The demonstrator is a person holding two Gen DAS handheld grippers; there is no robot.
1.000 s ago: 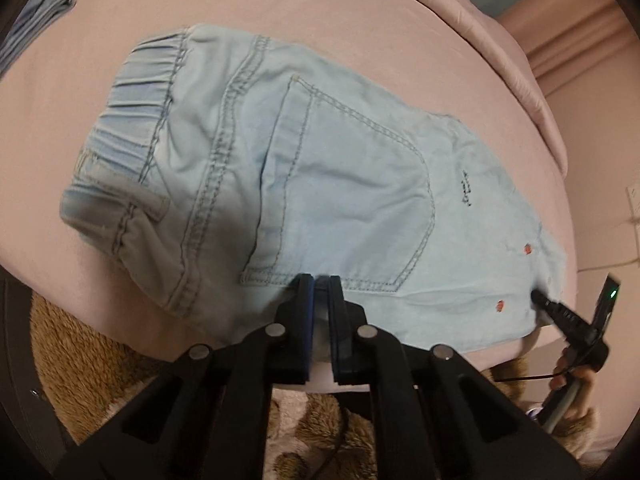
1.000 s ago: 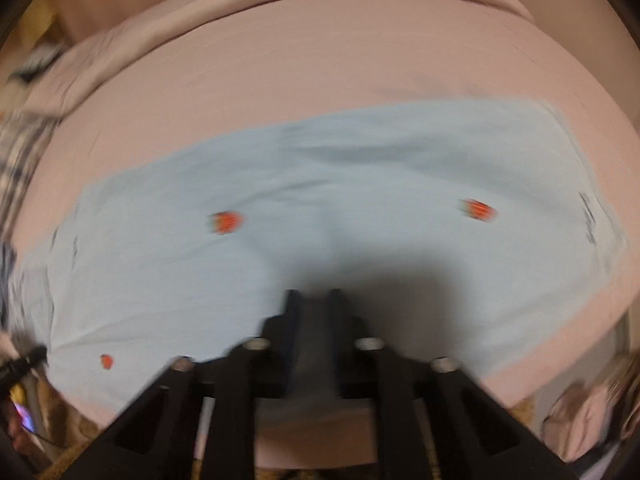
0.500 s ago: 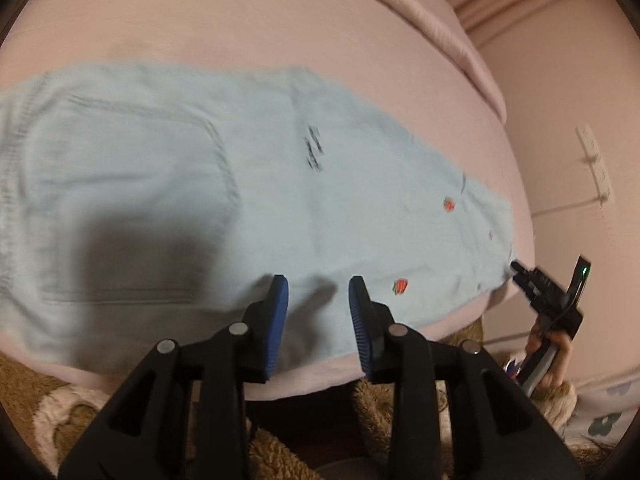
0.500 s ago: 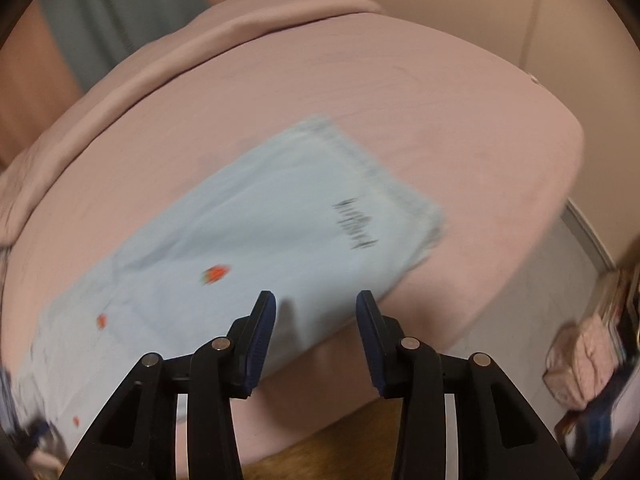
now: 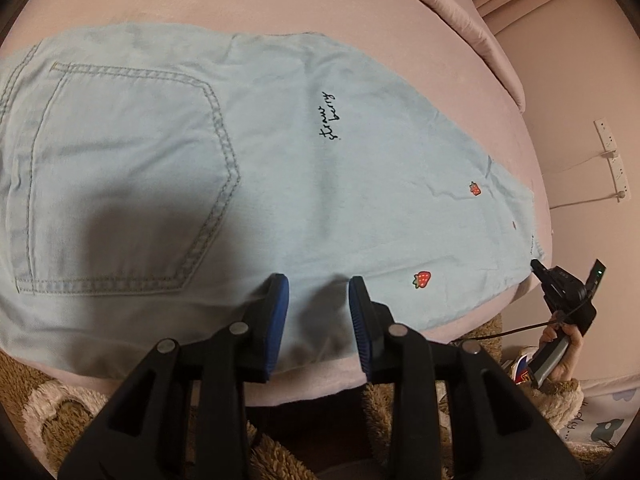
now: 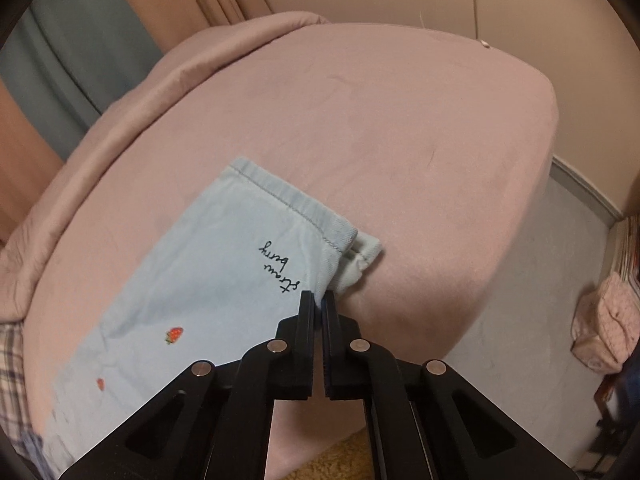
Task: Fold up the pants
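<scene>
where pants (image 5: pixel 280 168) lie: pink bed (image 6: pixel 380 120) (curtains (image 6: pixel 80 52) behind)

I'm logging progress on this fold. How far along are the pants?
Done: the light-blue pants lie flat on the pink bed, legs stacked one on the other, as the doubled hems show. In hand: the right gripper is shut on the near hem corner; the left gripper is open at the near edge, mid-leg. Left: folding the length over.
</scene>
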